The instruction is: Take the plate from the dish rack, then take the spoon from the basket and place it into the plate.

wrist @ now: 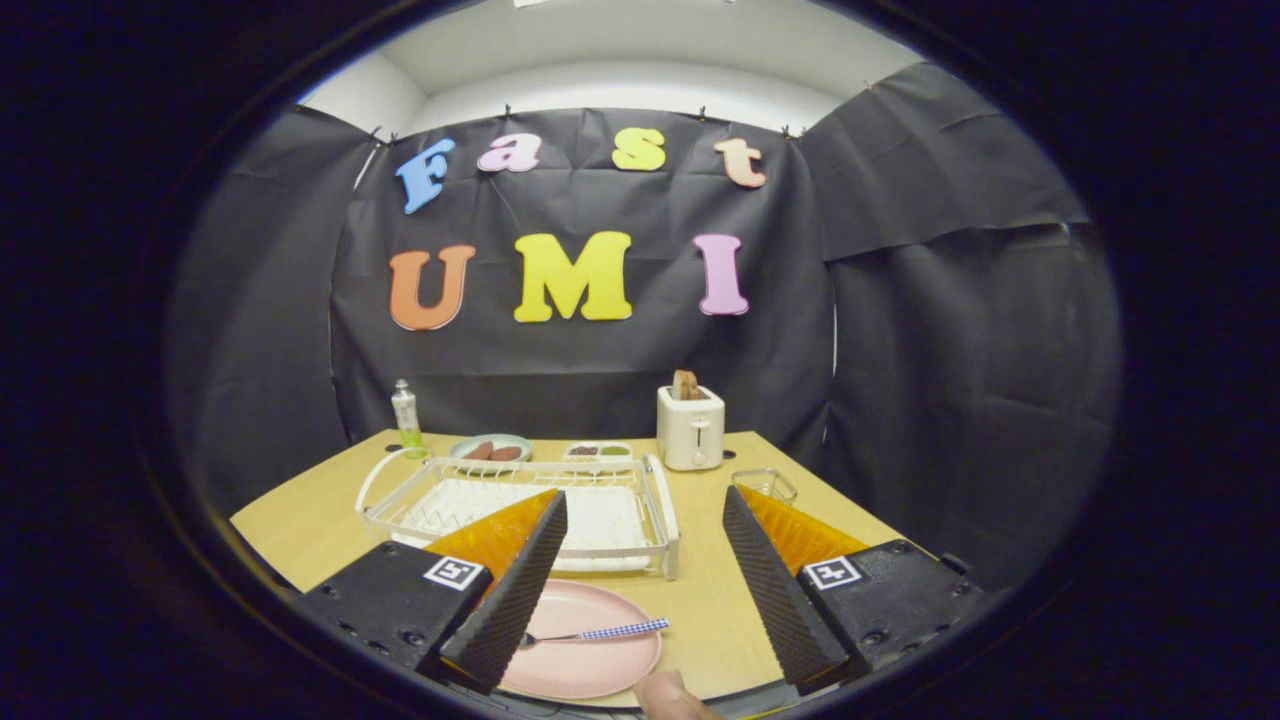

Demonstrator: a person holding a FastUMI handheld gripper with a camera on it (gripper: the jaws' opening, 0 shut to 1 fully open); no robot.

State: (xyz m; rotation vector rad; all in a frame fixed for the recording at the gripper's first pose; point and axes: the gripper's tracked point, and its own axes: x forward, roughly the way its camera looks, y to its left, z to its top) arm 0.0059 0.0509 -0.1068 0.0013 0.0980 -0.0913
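While black cloth walls close in the booth under a white ceiling, the light wooden table [700, 600] carries a white dish rack [520, 500], a toaster [690, 428] with bread, a bottle [406, 415] and small dishes behind. No label is readable. The gripper [640, 640] hangs with fingers wide apart, gripping nothing. Between them lies the pink plate [590, 660], the spoon [600, 632] with its blue-checked handle resting across it.

Dish rack [520, 505] just beyond spread claw [645, 600]
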